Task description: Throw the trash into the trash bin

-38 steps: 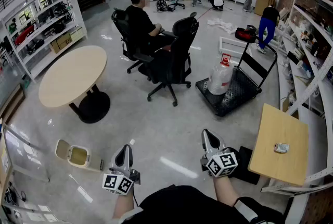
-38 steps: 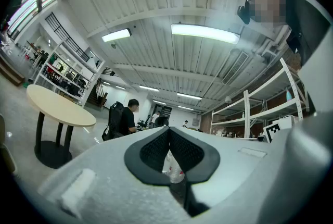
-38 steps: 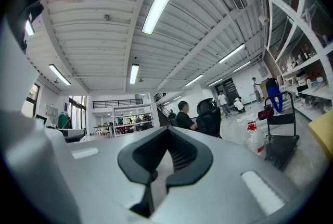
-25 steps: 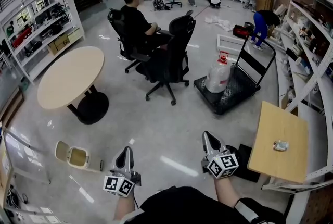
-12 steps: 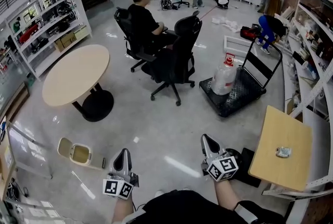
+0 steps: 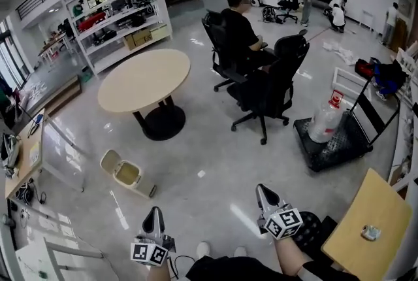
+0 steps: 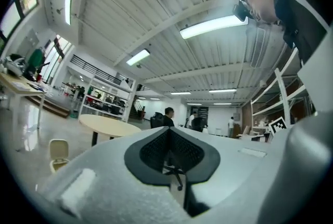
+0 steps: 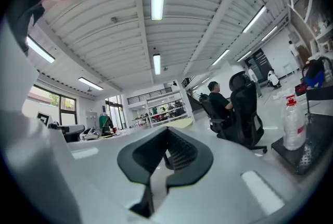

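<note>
At four o'clock the trash [image 6: 370,232] sits untouched on the bench [image 6: 353,214]; left tool [image 6: 154,213] and right tool [image 6: 262,189], closed and empty, should reach it next.

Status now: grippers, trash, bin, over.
Left gripper, right gripper shut, empty. Trash lies on small table, right. Bin on floor, left, lid open. No obstacle seen.

The left tongs [image 7: 169,135] are pressed together with nothing between them, pointing level across the floor toward a round worktop [image 7: 106,125], a seated person [image 7: 168,116] beyond it, and an open-lidded trash bin [image 7: 57,152] low at left.
</note>
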Demonstrator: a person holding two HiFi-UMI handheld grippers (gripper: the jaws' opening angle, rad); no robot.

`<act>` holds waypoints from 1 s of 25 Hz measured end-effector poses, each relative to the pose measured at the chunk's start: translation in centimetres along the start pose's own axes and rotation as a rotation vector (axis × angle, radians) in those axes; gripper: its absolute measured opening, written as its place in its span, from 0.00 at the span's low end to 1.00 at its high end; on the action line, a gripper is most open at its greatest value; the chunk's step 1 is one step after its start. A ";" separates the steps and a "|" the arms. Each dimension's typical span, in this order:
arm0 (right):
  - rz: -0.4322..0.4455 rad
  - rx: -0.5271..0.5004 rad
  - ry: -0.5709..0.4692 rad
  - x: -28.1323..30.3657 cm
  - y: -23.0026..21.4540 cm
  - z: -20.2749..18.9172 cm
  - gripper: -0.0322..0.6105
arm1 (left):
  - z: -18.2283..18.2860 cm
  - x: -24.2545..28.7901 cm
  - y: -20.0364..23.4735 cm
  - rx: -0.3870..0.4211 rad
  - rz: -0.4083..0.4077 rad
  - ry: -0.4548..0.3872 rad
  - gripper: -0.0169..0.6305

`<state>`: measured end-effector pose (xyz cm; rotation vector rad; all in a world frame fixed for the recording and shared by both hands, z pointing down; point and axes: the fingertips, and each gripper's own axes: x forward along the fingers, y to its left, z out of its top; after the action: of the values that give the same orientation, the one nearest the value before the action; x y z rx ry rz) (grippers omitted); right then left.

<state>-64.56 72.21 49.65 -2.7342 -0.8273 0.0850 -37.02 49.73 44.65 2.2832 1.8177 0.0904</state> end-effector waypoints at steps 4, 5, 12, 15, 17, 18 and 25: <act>0.098 -0.020 -0.013 2.0 2.8 0.9 0.05 | 2.2 -3.8 2.5 0.028 0.129 -0.058 0.03; 0.120 -0.027 -0.016 2.5 3.6 1.1 0.05 | 2.8 -4.7 3.3 0.034 0.156 -0.074 0.03; 0.261 -0.016 0.014 8.0 10.9 0.5 0.05 | 6.0 -10.3 7.6 0.053 0.296 -0.153 0.03; 0.364 -0.030 0.029 10.3 16.7 -0.8 0.05 | 7.1 -13.9 10.6 0.076 0.367 -0.160 0.03; 0.424 -0.033 0.035 12.0 20.5 -1.6 0.05 | 8.1 -16.5 12.8 0.087 0.418 -0.178 0.03; 0.452 -0.032 0.038 12.8 22.3 -2.0 0.05 | 8.5 -17.8 13.9 0.092 0.443 -0.190 0.03; 0.651 -0.018 0.059 17.7 34.4 -4.7 0.05 | 10.4 -26.3 19.8 0.117 0.624 -0.235 0.03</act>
<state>-30.79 53.37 44.83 -2.8871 0.1035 0.1258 -22.28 18.73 41.02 2.7217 0.9774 -0.1816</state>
